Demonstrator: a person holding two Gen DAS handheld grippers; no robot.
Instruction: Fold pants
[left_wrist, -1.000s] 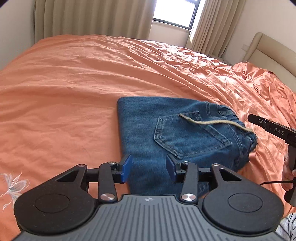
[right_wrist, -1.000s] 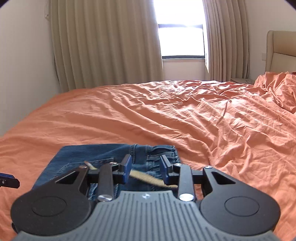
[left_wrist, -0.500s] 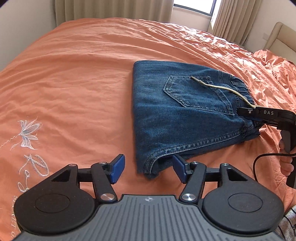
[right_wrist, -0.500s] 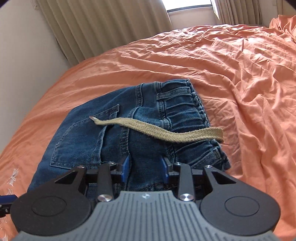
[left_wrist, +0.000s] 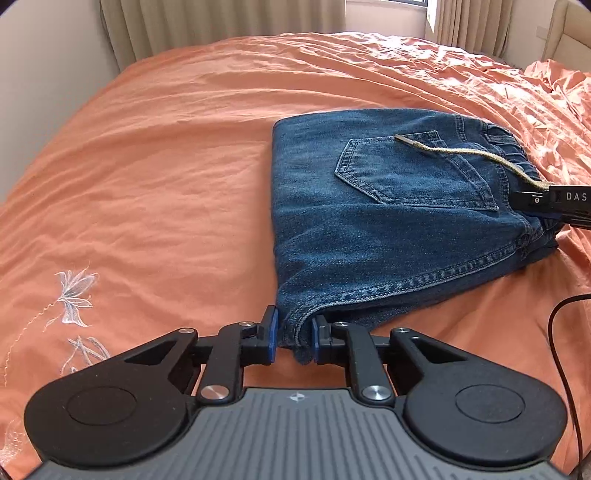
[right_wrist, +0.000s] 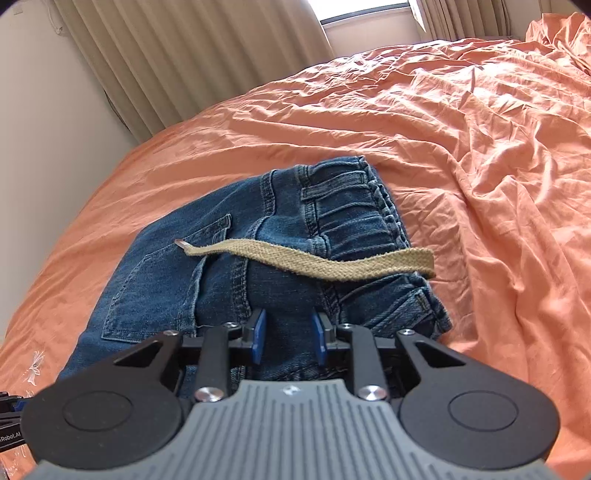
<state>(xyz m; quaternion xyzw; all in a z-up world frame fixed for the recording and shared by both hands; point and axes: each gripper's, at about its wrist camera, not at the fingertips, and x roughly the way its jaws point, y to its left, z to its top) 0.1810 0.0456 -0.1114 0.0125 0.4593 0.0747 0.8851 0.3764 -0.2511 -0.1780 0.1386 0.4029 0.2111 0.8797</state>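
Folded blue jeans lie on the orange bed sheet, back pocket up, with a tan drawstring draped across the waist. My left gripper is at the near left corner of the fold; its jaws are closing and the denim hem is pinched between the blue pads. My right gripper is at the near edge of the waist end of the jeans. Its jaws are closing too, with a hump of denim between the pads. The drawstring lies just beyond them. The right gripper's tip shows at the waistband.
Beige curtains and a pale wall bound the far left side of the bed. A padded headboard stands at the far right. A black cable hangs at the right. White embroidery marks the sheet near me.
Both grippers tilted down and came in low onto the jeans. The left jaws went from wide apart to closed on the near corner. The right jaws narrowed on the waist-end edge.
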